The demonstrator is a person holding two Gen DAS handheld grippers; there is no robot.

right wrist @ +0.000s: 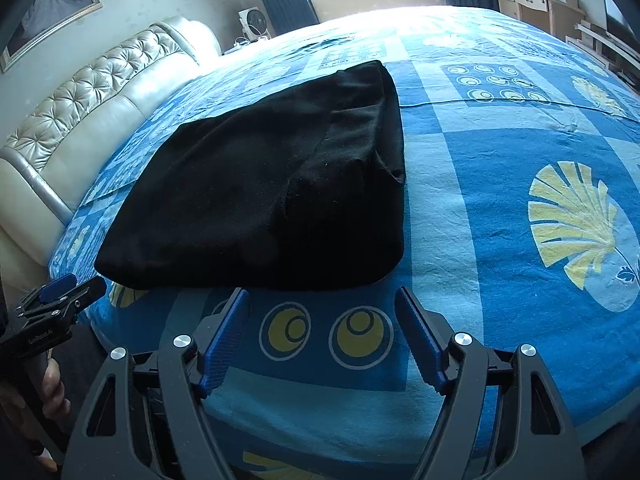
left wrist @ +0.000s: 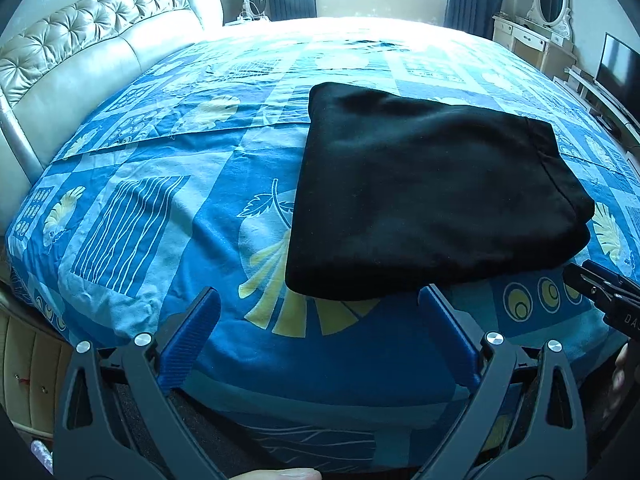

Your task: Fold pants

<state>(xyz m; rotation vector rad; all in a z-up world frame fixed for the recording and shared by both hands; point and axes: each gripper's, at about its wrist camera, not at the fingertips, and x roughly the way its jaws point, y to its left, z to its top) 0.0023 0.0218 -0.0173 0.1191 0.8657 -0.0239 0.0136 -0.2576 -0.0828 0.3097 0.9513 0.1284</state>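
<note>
Black pants (left wrist: 424,188) lie folded into a thick, roughly square bundle on the blue patterned bed sheet (left wrist: 160,200). My left gripper (left wrist: 319,294) stands open just short of the bundle's near edge, with only sheet between its blue pads. At the right edge of this view the tip of my right gripper (left wrist: 600,288) shows. In the right wrist view the pants (right wrist: 272,184) lie ahead and to the left. There my right gripper (right wrist: 322,293) is open and empty, close to the near hem. My left gripper (right wrist: 60,292) appears at the lower left, held by a hand.
A tufted cream headboard (left wrist: 80,60) runs along the bed's left side. A white fan (left wrist: 254,0) and blue curtains stand by the far window. A dressing table with a mirror (left wrist: 536,36) and a television (left wrist: 620,68) are at the right. Sheet (right wrist: 500,160) spreads right of the pants.
</note>
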